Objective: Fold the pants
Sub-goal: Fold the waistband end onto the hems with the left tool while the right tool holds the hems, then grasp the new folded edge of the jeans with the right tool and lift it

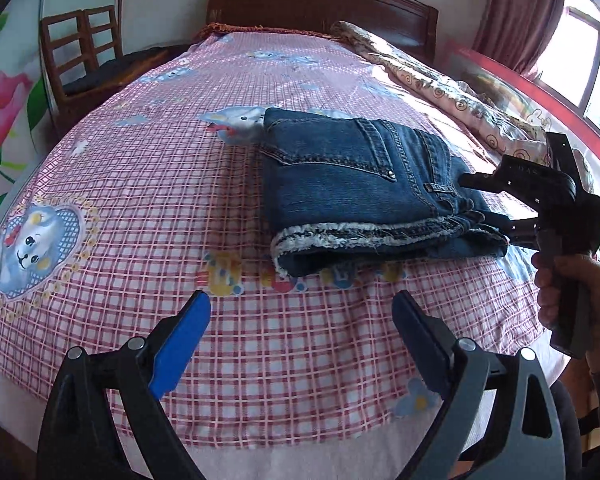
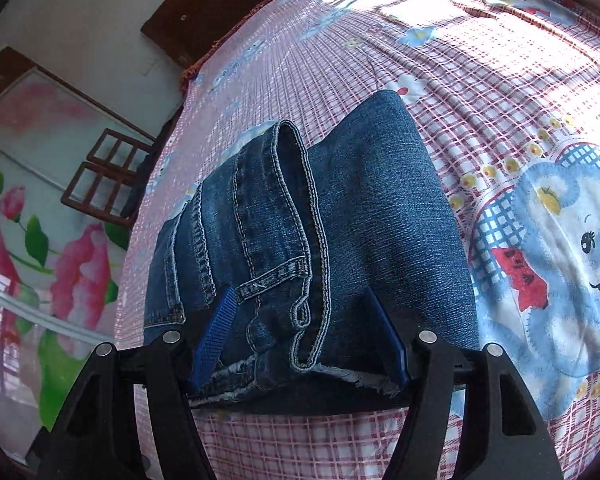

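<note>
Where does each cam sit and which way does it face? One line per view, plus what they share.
Left wrist: on the left gripper, open, over the near edge of the bed, facing the headboard; shows its own fingers, the right gripper at the folded jeans and the right hand.
Right wrist: on the right gripper, low at the jeans, looking across the bed; its fingers straddle the stack's edge.
Shared: jeans, checked sheet, headboard, chair, floral panel.
</note>
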Available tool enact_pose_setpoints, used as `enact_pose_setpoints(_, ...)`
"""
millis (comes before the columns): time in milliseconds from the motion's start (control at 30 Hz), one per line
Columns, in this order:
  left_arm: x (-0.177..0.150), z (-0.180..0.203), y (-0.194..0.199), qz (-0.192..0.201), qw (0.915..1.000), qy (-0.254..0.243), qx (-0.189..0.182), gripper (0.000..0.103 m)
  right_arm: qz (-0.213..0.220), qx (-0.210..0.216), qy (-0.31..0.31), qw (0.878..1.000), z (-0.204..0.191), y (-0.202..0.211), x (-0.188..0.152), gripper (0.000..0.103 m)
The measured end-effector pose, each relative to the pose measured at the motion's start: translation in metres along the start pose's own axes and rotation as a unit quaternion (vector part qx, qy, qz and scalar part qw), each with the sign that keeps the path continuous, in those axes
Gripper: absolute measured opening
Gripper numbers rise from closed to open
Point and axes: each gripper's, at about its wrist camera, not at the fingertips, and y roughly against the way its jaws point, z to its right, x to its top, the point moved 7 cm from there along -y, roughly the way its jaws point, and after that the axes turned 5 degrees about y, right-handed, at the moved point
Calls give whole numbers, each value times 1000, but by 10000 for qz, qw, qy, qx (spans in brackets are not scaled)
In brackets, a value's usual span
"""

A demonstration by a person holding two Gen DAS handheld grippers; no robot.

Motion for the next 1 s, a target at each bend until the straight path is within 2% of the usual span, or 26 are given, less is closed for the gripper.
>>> enact_pose_setpoints(200,22,-11,-2,221,9995,214,32,92,-248,-62,27,9997,-14,-12,-6,65)
enact_pose_setpoints(267,29,-13,-2,255,9992,293,-3,92,-297,192,-347,9988,-10,-15,-6,65)
enact_pose_setpoints(300,31,-13,-3,267,9991,329,-12,92,-331,244,-558,9976,-7,-17,-6,61)
enact_pose_setpoints(333,33,-13,-5,275,9989,368,-19,92,-362,264,-706,9965,-4,-18,-6,47)
enact_pose_setpoints(367,35,-15,-5,281,9988,406,-20,93,-438,333,-831,9950,-1,-19,-6,38)
enact_pose_setpoints(400,36,-14,-4,290,9986,438,-20,93,-534,432,-963,9930,1,-21,-8,25)
enact_pose_setpoints(433,38,-16,-4,300,9984,469,-14,93,-592,528,-1079,9910,2,-23,-9,23)
enact_pose_setpoints(533,41,-20,-3,329,9981,528,13,94,-622,531,-942,9922,-2,-19,-8,17)
enact_pose_setpoints(667,43,-27,-5,327,9975,617,43,95,-412,706,-806,9934,-21,-2,1,15)
enact_pose_setpoints(1000,57,-51,-5,348,9929,1128,112,96,-53,1432,-605,9878,-69,30,44,13)
